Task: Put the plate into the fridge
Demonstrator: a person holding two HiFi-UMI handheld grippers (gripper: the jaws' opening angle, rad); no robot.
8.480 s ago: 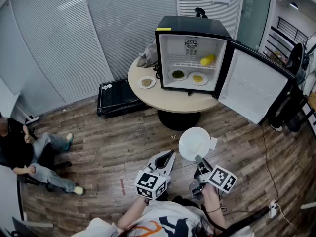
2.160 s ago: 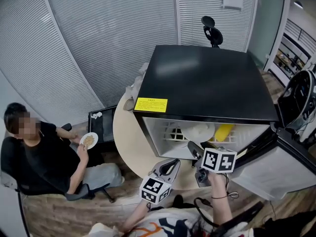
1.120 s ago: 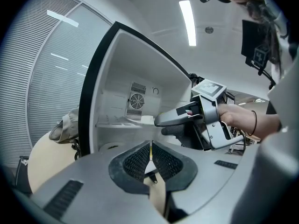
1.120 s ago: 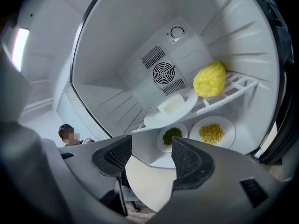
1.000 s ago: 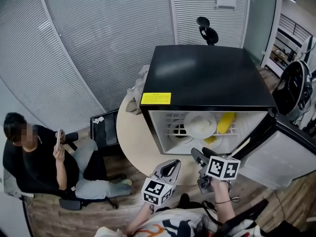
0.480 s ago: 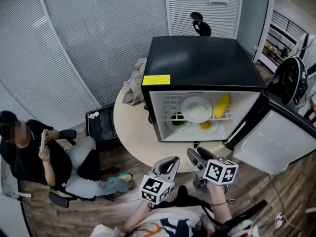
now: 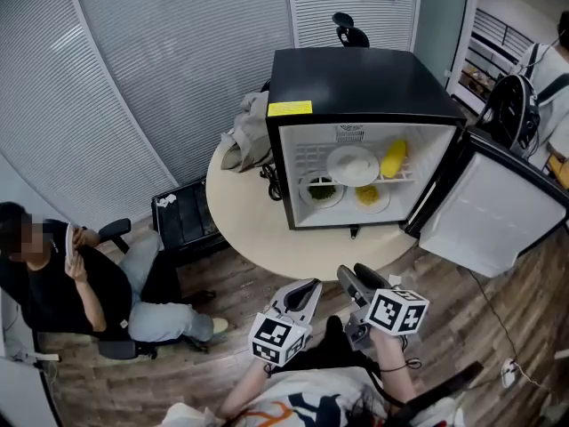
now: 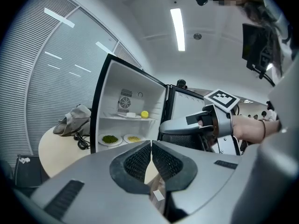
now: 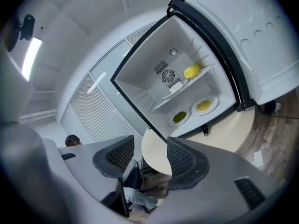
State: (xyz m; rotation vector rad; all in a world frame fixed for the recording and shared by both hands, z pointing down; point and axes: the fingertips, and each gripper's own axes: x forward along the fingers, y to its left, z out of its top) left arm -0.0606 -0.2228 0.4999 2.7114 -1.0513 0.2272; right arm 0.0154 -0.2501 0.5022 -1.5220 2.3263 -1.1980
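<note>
On the round table the black fridge stands with its door swung wide to the right, which leaves the inside open to reach from the front. Both tools hang low near the person's body, well apart from the fridge. The left tool has its jaws pressed together on nothing, while the right tool has jaws standing wide and closing with only table and floor showing between them, so neither carries a load. The white plate lies flat on the wire shelf, just beside a yellow item. It was probably set there because a dish of green food and a dish of yellow food fill the fridge floor below.
</note>
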